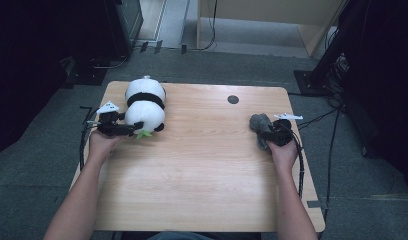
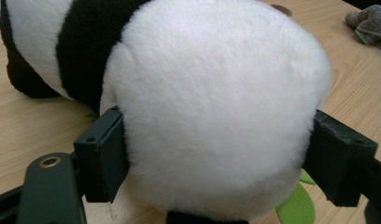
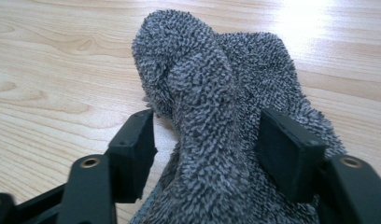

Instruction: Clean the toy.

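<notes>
Plush panda [image 1: 145, 106]: far left of worktop [image 1: 202, 165]; left gripper [image 2: 216, 158] jaws wide, bracketing its white end. Grey cloth [image 3: 216, 116]: right edge; right gripper [image 3: 207, 154] jaws straddle it, seemingly unclosed. Advice: close squarely, mid-bulk, gently, before lifting.

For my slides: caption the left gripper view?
Left gripper jaws straddling a plush panda's white head on the wooden table.

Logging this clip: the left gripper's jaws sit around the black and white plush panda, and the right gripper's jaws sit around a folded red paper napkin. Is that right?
Not quite. The right gripper has its jaws around a crumpled grey terry cloth, not a red paper napkin, as the right gripper view shows. The left gripper does sit around the black and white plush panda.
</notes>
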Tool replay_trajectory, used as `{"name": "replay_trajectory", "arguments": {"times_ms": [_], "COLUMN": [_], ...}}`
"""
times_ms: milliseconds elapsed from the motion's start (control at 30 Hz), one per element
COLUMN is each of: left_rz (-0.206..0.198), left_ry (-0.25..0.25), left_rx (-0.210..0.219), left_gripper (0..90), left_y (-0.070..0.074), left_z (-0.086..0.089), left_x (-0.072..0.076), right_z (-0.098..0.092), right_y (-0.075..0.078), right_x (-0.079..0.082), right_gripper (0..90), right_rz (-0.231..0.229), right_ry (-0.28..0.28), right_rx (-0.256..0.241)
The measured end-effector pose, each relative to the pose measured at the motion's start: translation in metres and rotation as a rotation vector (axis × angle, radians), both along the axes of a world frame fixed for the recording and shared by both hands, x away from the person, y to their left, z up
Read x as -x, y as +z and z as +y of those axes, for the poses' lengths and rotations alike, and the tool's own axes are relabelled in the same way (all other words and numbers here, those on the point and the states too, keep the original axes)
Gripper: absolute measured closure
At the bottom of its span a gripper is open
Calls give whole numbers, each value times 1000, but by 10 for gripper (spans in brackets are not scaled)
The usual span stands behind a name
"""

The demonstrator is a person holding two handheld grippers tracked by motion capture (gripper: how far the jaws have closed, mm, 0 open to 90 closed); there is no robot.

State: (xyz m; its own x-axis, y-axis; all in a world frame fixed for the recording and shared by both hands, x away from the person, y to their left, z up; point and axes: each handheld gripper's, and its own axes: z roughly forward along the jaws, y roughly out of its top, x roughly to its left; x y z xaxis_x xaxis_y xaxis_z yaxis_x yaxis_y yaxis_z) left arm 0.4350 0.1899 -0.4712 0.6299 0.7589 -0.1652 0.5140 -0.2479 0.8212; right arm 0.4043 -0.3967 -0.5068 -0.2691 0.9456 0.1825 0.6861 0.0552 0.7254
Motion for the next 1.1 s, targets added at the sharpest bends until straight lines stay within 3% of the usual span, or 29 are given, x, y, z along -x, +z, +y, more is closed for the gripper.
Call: {"name": "replay_trajectory", "arguments": {"times_ms": [200, 367, 467, 567, 667, 733, 833, 1000, 1100], "left_rz": [12, 29, 17, 28, 43, 34, 50, -2, -20], "left_ry": [4, 21, 11, 20, -17, 0, 4, -12, -43], "left_rx": [-41, -45, -86, -73, -34, -28, 3, -22, 5], "left_gripper": [125, 112, 102, 90, 0, 0, 0, 0, 0], "left_y": [7, 9, 10, 10, 10, 13, 17, 29, 37], "left_z": [-5, -6, -6, -5, -2, 1, 5, 1, -6], "left_x": [2, 3, 6, 5, 6, 6, 9, 22, 29], "right_z": [-2, -2, -3, -1, 2, 2, 3, 5, 9], "right_y": [7, 15, 18, 21, 24, 25, 27, 33, 35], "right_x": [3, 8, 10, 13, 15, 16, 18, 27, 34], "right_gripper": [296, 287, 287, 287, 287, 287, 287, 287, 287], "right_rz": [-27, -50, -55, -58, -68, -71, -72, -76, -83], "right_ry": [-7, -6, 1, 5, 9, 12, 12, 21, 31], "right_rx": [-7, -3, -7, 0, 16, 23, 17, 4, 8]}}
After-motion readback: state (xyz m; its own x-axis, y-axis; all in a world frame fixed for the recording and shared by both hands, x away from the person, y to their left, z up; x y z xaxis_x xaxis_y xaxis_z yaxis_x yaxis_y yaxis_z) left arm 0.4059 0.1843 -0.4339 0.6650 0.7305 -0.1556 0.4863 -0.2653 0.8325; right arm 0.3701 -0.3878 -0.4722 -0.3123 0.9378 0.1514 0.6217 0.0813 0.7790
